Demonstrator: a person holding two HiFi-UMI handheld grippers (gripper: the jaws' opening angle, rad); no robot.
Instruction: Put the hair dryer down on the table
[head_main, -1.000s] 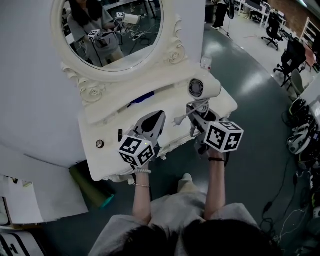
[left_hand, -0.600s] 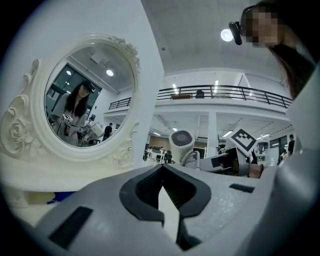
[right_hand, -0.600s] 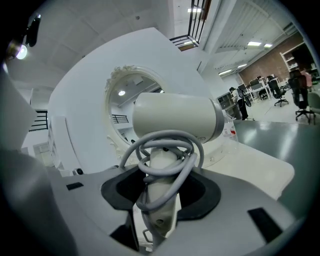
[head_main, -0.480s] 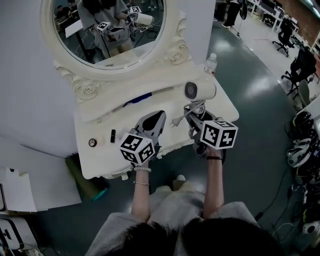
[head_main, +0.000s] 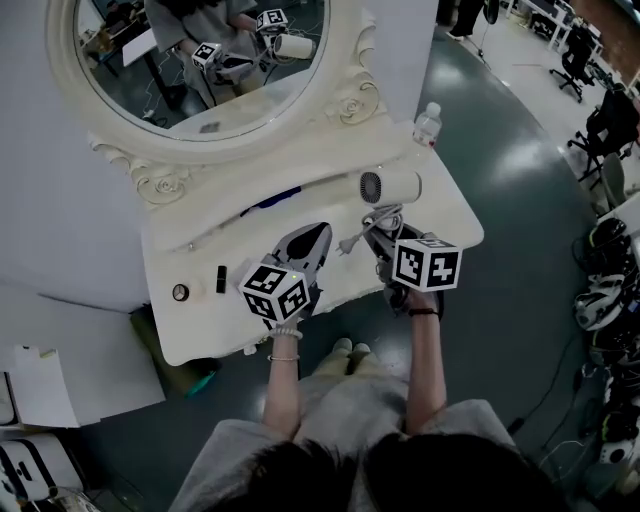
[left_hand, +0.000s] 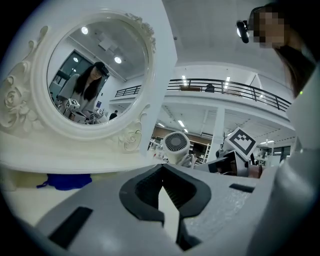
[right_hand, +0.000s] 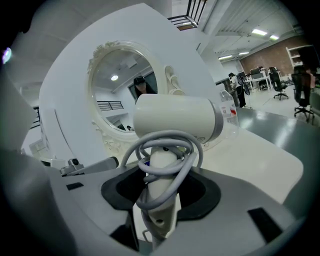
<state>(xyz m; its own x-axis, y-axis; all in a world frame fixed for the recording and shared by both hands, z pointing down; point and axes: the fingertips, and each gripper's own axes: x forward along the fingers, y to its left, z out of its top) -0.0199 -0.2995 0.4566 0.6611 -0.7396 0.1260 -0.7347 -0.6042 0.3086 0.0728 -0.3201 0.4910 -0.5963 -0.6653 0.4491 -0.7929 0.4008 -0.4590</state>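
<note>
1. The table (head_main: 455, 215) lies bare toward its right edge and right front corner.
2. A bottle (head_main: 427, 125) stands at the far right corner.
3. The mirror (head_main: 190, 60) walls off the rear edge, and a blue thing (head_main: 275, 197) lies along it.
4. A black stick (head_main: 221, 279) and a round thing (head_main: 180, 292) lie near the left front corner.
5. The left gripper (head_main: 316, 234) hangs over the middle of the front edge.

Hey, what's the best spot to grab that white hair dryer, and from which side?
Its slim handle, from the free end, as the right gripper holds it. The barrel looks too wide for the jaws; cable coils round the handle's top, so clamp lower.
</note>
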